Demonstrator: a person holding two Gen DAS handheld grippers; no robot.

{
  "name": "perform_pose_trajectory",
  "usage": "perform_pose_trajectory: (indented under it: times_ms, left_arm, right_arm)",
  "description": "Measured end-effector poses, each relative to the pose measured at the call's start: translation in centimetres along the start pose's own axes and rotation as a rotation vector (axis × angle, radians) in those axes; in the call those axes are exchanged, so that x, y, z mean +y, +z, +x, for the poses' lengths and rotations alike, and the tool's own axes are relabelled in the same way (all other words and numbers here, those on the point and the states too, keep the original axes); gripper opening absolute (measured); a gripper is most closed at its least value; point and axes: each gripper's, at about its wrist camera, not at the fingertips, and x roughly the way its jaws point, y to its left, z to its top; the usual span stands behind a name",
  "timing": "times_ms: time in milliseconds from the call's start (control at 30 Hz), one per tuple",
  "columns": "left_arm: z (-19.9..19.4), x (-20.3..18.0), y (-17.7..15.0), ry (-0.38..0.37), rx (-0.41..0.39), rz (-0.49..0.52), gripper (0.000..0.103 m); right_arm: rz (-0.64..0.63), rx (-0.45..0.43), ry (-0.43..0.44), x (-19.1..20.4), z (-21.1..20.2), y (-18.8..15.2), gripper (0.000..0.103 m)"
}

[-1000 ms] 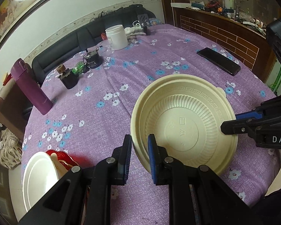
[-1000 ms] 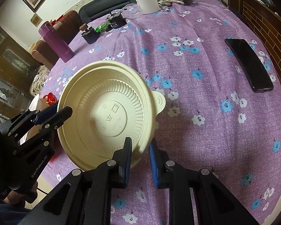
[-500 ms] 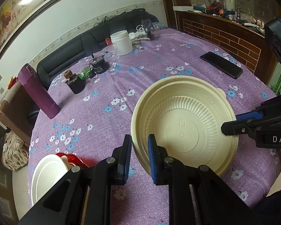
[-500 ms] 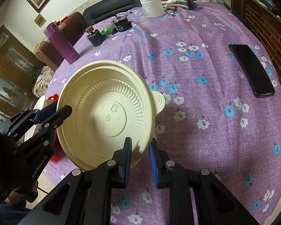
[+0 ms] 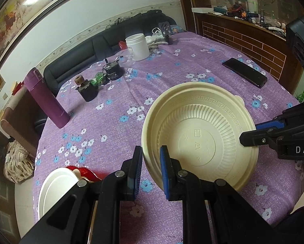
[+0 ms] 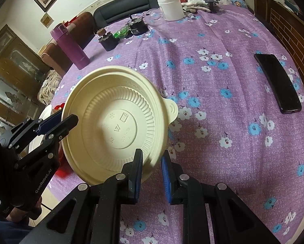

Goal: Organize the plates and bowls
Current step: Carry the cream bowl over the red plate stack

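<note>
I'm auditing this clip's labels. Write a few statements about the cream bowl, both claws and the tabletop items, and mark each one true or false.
1. Both the left claw and the right claw grip the rim of the cream bowl. True.
2. The bowl is held with its opening facing up. False: its embossed underside faces the cameras.
3. The black phone lies flat on the purple floral tablecloth. True.
4. The purple flask lies on its side. False: it stands upright.
5. The white jar sits inside the bowl. False: it stands at the table's far end, apart from it.
</note>
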Motion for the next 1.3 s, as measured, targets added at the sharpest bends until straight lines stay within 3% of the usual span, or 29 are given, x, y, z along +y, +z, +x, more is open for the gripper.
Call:
perform_pose_trajectory:
  times_ms: [1300]
  left_arm:
    - [-0.9,3.4,-0.4,0.016,-0.022,-0.075,0.017]
  right_arm:
    - [-0.063,0.001,0.006,3.1,-0.4,1.8,0.02]
